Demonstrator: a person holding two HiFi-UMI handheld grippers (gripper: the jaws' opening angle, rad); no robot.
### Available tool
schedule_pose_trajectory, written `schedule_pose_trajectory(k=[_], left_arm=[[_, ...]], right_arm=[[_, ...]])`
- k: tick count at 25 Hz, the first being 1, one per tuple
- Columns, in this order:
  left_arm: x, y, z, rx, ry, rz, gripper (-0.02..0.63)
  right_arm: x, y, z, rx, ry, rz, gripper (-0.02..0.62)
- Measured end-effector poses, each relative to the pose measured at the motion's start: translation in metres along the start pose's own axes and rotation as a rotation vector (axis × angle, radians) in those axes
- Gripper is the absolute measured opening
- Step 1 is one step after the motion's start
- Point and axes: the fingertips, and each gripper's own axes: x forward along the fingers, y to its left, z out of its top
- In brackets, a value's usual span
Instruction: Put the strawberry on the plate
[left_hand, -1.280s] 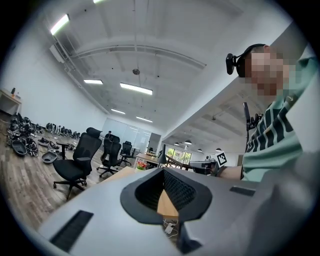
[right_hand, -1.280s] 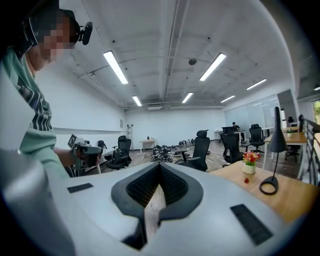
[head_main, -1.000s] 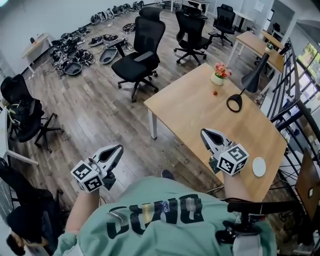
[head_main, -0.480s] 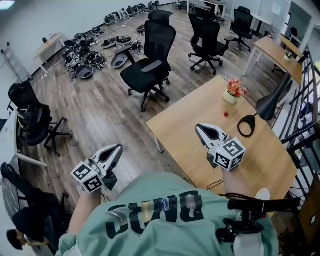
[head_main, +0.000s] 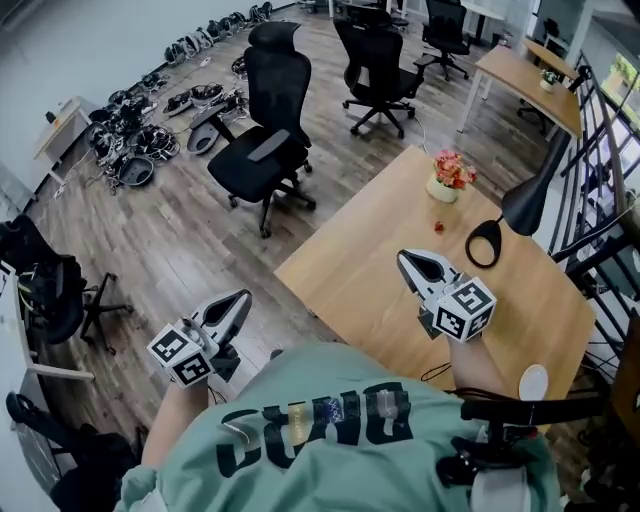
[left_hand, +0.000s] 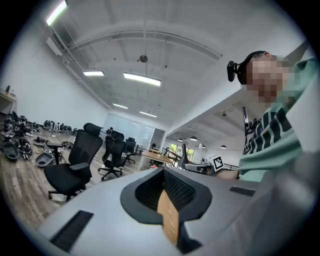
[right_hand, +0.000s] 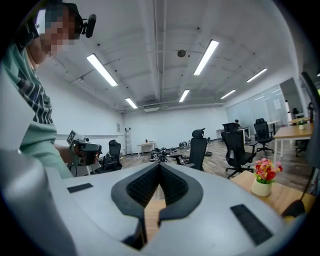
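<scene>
Red strawberry (head_main: 437, 227) lies on the wooden table (head_main: 370, 270), well apart from the plate (head_main: 533, 381).

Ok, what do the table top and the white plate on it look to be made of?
The table looks like pale wood or wood-look laminate with a matte finish: even tan colour, faint grain, no glare. The plate is plain white and smooth, probably ceramic or plastic; it is too small here to tell which.
</scene>
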Motion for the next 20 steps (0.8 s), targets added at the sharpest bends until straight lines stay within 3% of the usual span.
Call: schedule_pose_trajectory(k=[5, 13, 20], left_arm=[[0.017, 0.060, 0.022, 0.027, 0.018, -0.154, 0.003], [0.035, 0.144, 0.060, 0.028, 0.068, -0.393, 0.003], [0.062, 0.173, 0.044, -0.006, 0.116, -0.573, 0.003]], right_arm=[[0.026, 0.004, 0.018, -0.015, -0.007, -0.157, 0.005], [0.044, 0.033, 0.034, 0.057, -0.055, -0.437, 0.005], [0.037, 0.060, 0.019, 0.087, -0.001, -0.616, 0.005]])
